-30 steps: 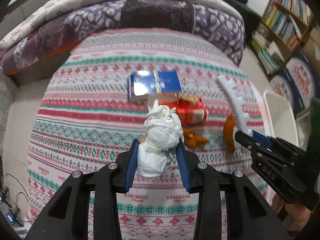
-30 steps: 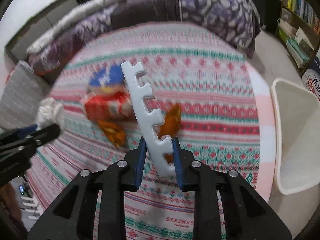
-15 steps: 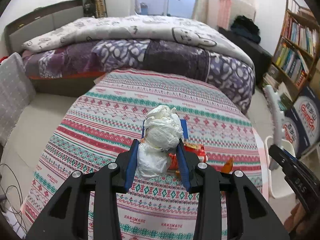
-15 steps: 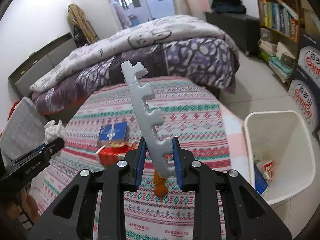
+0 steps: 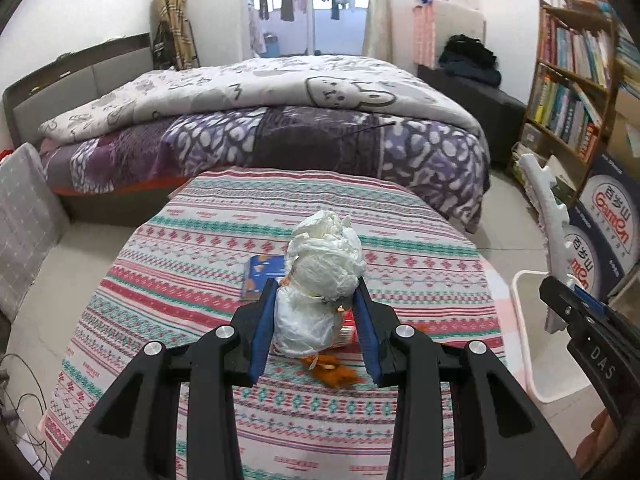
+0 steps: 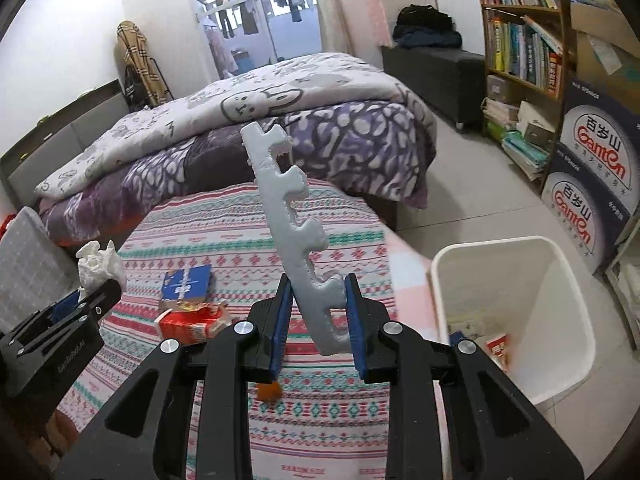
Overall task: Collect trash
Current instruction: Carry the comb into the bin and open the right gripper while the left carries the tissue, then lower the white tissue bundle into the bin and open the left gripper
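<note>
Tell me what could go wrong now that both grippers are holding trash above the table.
1. The right hand-held gripper pinches the long white foam strip only near its lower end, so it could pivot or snap on the way to the white bin.
2. The left hand-held gripper holds a loose wad of crumpled white plastic; part could slip out.
3. The red packet, blue booklet and orange scraps could get overlooked.

Quilted bed (image 5: 260, 120), bookshelf (image 6: 520, 40), tiled floor (image 6: 480, 200), bright balcony door (image 5: 304, 8)
</note>
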{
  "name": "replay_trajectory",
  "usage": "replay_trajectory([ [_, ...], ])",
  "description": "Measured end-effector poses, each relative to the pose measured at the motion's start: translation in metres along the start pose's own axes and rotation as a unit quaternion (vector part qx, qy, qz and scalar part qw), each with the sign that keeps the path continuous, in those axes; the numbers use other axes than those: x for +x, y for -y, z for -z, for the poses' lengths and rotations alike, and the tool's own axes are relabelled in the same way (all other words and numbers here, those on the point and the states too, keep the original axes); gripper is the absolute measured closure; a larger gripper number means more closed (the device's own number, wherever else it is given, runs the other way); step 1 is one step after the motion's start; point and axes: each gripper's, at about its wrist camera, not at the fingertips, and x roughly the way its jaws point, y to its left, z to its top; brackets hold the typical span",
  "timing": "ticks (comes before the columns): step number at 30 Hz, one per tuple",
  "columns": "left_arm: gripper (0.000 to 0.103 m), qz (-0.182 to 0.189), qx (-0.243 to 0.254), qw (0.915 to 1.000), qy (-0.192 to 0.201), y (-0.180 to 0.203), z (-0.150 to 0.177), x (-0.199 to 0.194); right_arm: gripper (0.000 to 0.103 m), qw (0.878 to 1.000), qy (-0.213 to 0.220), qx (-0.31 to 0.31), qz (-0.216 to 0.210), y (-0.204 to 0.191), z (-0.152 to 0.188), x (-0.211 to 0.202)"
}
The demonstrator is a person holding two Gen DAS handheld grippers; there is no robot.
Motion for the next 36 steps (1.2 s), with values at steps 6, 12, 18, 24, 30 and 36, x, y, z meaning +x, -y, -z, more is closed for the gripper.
replay_trajectory([
  [6,0.066,0.022,0.011,0.9997,0.000,0.026,0.000,0.000,0.078,0.999,0.006,0.015,0.028,0.024,-0.003,-0.006],
  [12,0.065,0.048,0.025,0.9986,-0.001,0.056,0.001,0.001,0.078,0.998,0.003,0.036,0.052,0.052,-0.005,-0.010],
  [18,0.065,0.075,0.044,0.9962,-0.008,0.088,0.006,0.005,0.078,0.995,0.002,0.065,0.075,0.081,-0.009,-0.015],
  [24,0.065,0.111,0.061,0.9918,-0.018,0.121,0.013,0.008,0.074,0.988,0.008,0.112,0.107,0.120,-0.015,-0.025],
  [30,0.065,0.153,0.075,0.9847,-0.037,0.153,0.022,0.014,0.042,0.976,0.029,0.161,0.146,0.160,-0.017,-0.042],
  [36,0.065,0.188,0.086,0.9770,-0.053,0.184,0.027,0.018,0.028,0.966,0.043,0.192,0.168,0.188,-0.016,-0.057],
])
